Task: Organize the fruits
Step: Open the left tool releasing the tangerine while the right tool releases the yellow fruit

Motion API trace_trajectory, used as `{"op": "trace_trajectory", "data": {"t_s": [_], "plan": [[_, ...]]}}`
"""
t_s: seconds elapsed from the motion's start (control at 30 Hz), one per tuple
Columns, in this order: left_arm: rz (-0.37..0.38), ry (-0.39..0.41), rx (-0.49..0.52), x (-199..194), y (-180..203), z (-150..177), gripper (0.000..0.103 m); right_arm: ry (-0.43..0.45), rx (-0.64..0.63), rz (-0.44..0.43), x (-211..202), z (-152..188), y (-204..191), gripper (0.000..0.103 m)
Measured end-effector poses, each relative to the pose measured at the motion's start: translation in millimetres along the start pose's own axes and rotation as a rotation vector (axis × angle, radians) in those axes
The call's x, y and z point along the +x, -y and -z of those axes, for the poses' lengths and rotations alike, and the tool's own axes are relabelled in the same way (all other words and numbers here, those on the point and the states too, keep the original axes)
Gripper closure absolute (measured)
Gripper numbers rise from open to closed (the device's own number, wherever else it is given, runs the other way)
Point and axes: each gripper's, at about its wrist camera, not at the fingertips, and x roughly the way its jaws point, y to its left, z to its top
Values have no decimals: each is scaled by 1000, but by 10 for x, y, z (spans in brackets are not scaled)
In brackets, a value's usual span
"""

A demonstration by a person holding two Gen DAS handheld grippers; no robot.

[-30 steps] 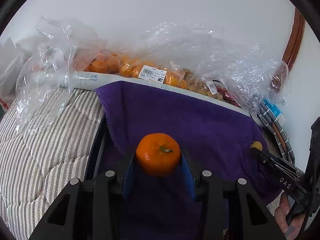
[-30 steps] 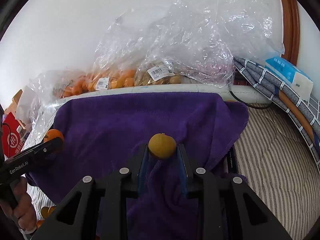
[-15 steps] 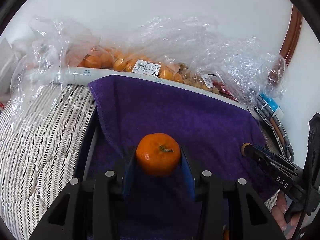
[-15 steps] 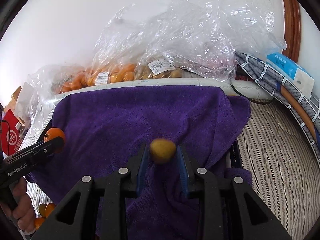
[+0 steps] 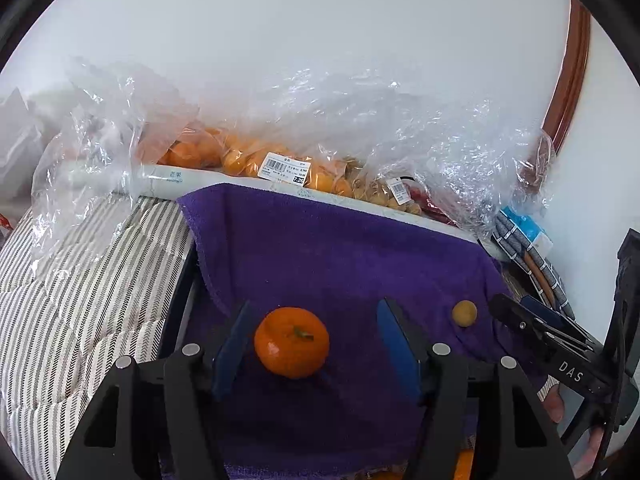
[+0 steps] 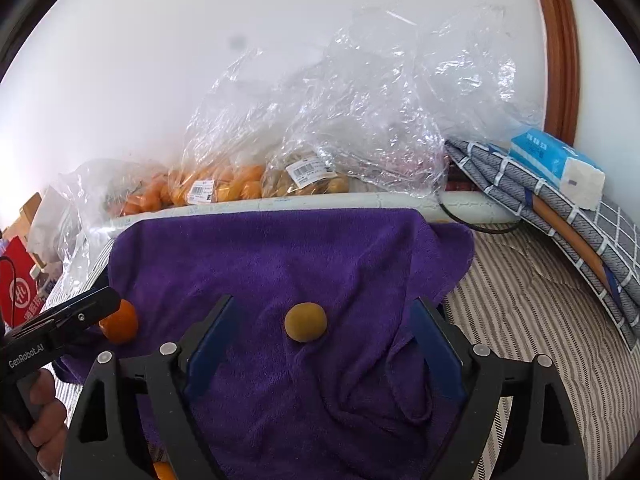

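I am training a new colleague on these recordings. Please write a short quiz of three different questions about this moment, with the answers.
1. True or false: the mandarin lies on the purple towel.
2. Which fruit lies between the right gripper's fingers? A) small yellow-brown fruit B) mandarin C) banana
3. Fill in: the bagged fruit sits behind the towel, against the white ____.

Key:
1. True. The left gripper's opening jaws stand clear of it.
2. A. Jaws opening, pads not touching.
3. wall
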Motion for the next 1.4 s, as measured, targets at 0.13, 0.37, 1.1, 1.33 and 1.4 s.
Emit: {"op": "trace_trajectory", "data": {"t_s": [0.13,0.37,1.1,1.33,1.4], "plan": [[-10,38,-12,-89,-21,-23,41,42,-6,1,-96,-19,0,17],[-12,64,-27,-213,-59,-36,41,99,69,50,-383,-90,70,17],[-65,35,-6,-1080,-403,738,41,-74,7,46,-1103,862,-154,27],[-115,-53,-13,-1084,-481,863,41,-118,-6,33,-1120,1142,-253,42],[-114,-86,-29,-1032,-505,873,41,-124,-15,24,-1126,1170,-282,43]]}}
